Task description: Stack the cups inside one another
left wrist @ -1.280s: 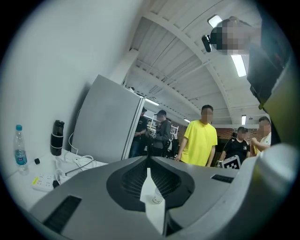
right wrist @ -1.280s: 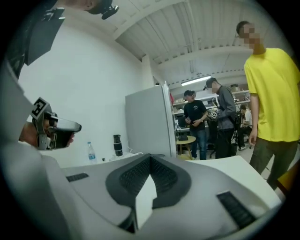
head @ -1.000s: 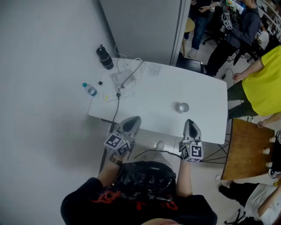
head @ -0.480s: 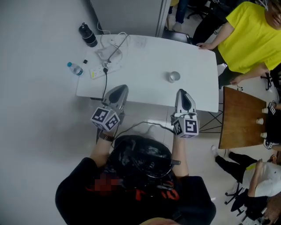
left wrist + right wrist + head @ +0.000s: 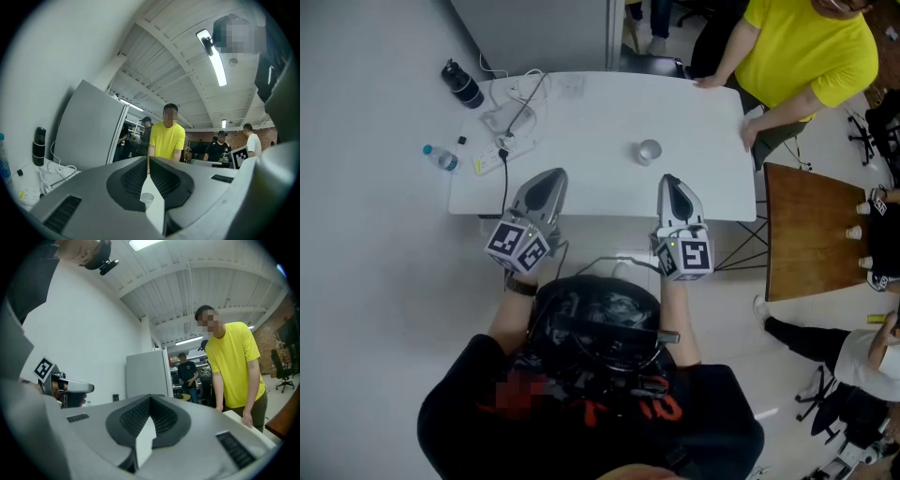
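Observation:
A small pale cup [image 5: 649,150] stands upright on the white table [image 5: 600,187], right of its middle; whether others are nested in it I cannot tell. Both grippers hover at the table's near edge, pointing level across it, well short of the cup. My left gripper [image 5: 551,174] is shut and empty; in the left gripper view the cup [image 5: 147,198] shows far off in the notch below the shut jaw tips [image 5: 148,161]. My right gripper [image 5: 668,180] is shut and empty too, its tips [image 5: 150,399] meeting in the right gripper view.
A black bottle [image 5: 461,82], a water bottle [image 5: 439,157] and a power strip with cables [image 5: 502,141] crowd the table's far left. A person in a yellow shirt [image 5: 806,56] leans on the far right corner. A wooden table [image 5: 811,234] stands to the right.
Both grippers have lifted a little at the table's near edge, still shut. The person in yellow has come up to the table's far right corner. The cup has stayed put.

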`<action>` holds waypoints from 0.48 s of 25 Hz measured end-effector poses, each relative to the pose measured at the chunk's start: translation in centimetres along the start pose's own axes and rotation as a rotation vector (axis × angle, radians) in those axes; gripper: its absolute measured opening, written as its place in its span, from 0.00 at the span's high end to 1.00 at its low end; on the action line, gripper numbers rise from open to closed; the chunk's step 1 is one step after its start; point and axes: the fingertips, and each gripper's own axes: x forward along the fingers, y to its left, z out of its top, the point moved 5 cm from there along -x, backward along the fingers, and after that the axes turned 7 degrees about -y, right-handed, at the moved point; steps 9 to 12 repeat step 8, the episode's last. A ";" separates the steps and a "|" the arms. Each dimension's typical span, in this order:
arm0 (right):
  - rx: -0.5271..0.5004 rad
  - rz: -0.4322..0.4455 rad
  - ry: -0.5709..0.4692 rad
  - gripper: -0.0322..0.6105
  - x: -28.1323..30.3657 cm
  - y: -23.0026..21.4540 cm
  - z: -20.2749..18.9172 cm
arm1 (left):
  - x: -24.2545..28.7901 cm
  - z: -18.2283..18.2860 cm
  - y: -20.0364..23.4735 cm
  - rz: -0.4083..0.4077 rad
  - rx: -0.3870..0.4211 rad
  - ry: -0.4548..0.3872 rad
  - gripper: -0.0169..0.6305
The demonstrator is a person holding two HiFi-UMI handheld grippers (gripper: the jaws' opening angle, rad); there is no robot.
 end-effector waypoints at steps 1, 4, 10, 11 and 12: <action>-0.001 0.007 -0.004 0.95 0.1 0.0 -0.2 | -0.1 0.0 0.0 0.001 0.002 0.005 0.96; 0.024 0.036 0.027 0.95 -0.5 0.4 -0.9 | -1.2 -0.5 -0.3 0.029 -0.003 0.026 0.96; 0.074 0.052 0.071 0.95 -1.8 0.0 -0.7 | -2.0 -1.6 -1.9 0.066 -0.019 0.055 0.96; 0.074 0.052 0.071 0.95 -1.8 0.0 -0.7 | -2.0 -1.6 -1.9 0.066 -0.019 0.055 0.96; 0.074 0.052 0.071 0.95 -1.8 0.0 -0.7 | -2.0 -1.6 -1.9 0.066 -0.019 0.055 0.96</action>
